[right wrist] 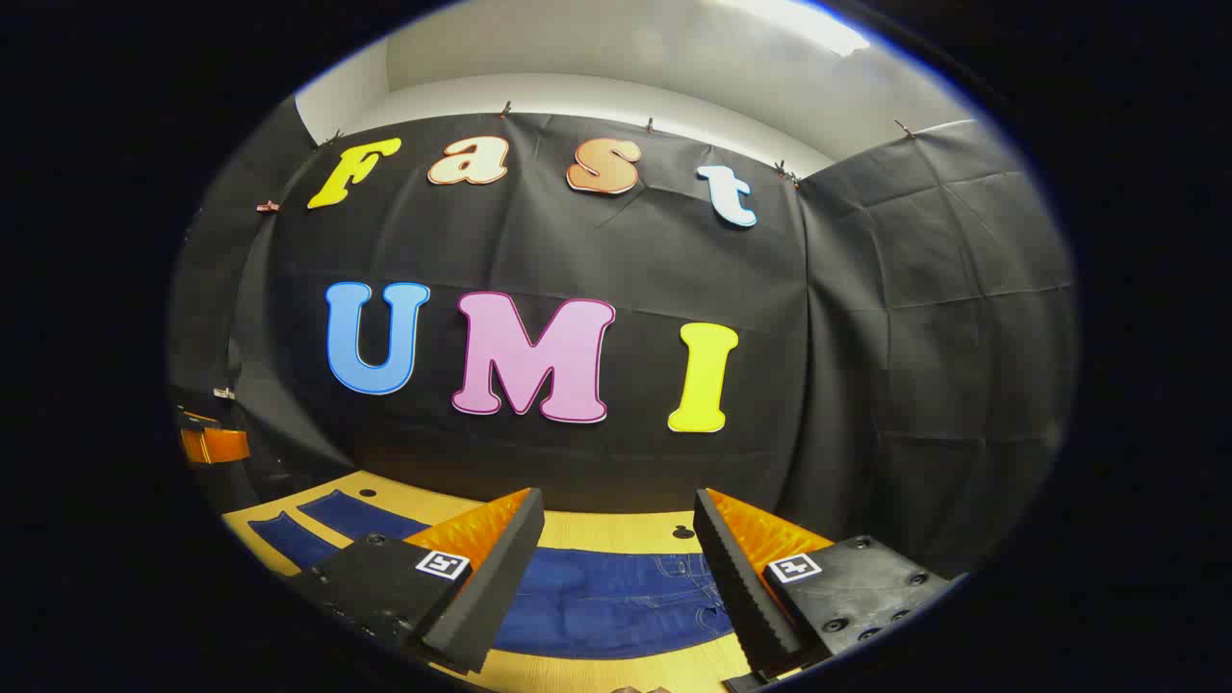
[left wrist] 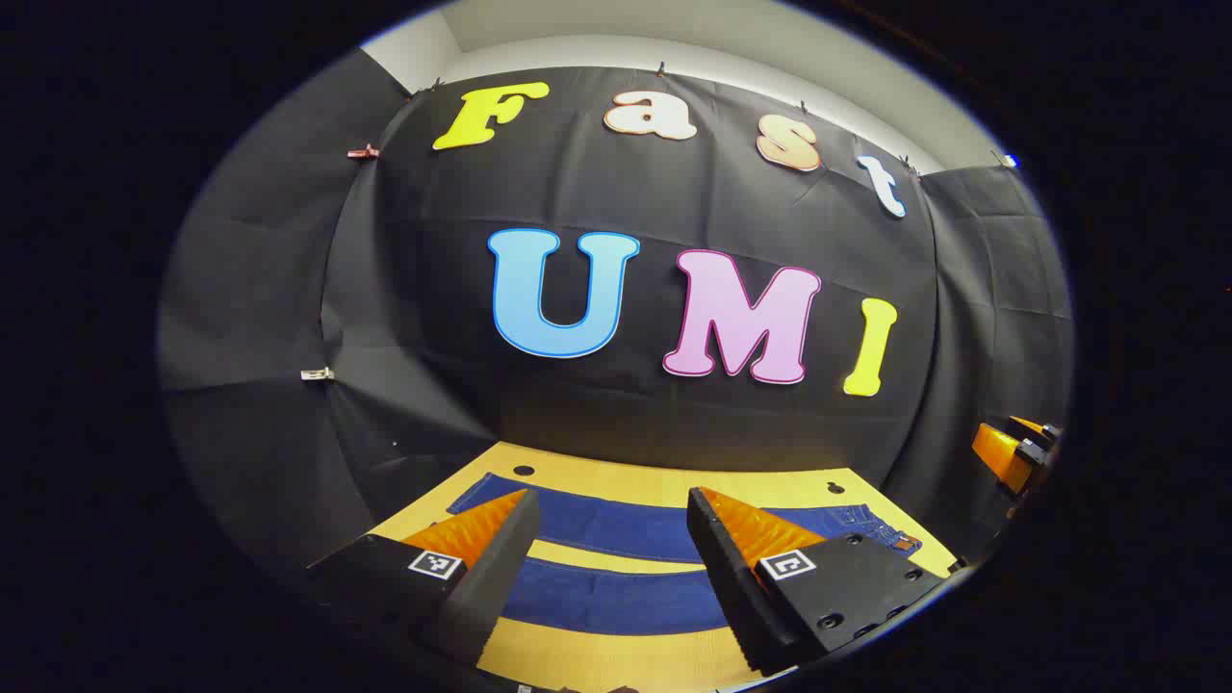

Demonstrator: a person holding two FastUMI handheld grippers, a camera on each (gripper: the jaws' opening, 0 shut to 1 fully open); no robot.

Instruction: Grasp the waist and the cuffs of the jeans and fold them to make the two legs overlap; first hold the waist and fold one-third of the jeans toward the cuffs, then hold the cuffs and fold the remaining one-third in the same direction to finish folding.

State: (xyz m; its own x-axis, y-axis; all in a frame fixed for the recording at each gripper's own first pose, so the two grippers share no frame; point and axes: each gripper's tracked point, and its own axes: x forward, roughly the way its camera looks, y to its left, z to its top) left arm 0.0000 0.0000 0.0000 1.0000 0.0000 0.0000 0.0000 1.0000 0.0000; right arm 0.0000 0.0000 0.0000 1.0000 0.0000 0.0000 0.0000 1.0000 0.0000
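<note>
- A black cloth wall (left wrist: 674,212) backs a booth where a yellow wooden table (left wrist: 616,664) carries a pair of blue jeans (left wrist: 616,597) laid out flat
- In the left gripper view, the left claw (left wrist: 611,525) hangs above the table with its fingers spread wide, nothing between them; the two jeans legs run across the table beneath it, side by side with a strip of bare table between them, cuffs toward the left of the view
- At the right of that view the jeans' waist (left wrist: 881,529) lies flat on the table, and the other gripper shows at the far right edge, well apart from the fabric
- In the right gripper view, the jeans legs (right wrist: 337,520) stretch away to the left on the table (right wrist: 597,679), with the left claw (right wrist: 214,445) seen at the far left edge above them
- The right claw (right wrist: 616,525) hovers over the waist end of the jeans (right wrist: 616,602), fingers spread and gripping nothing, seams and pocket stitching visible between them
</note>
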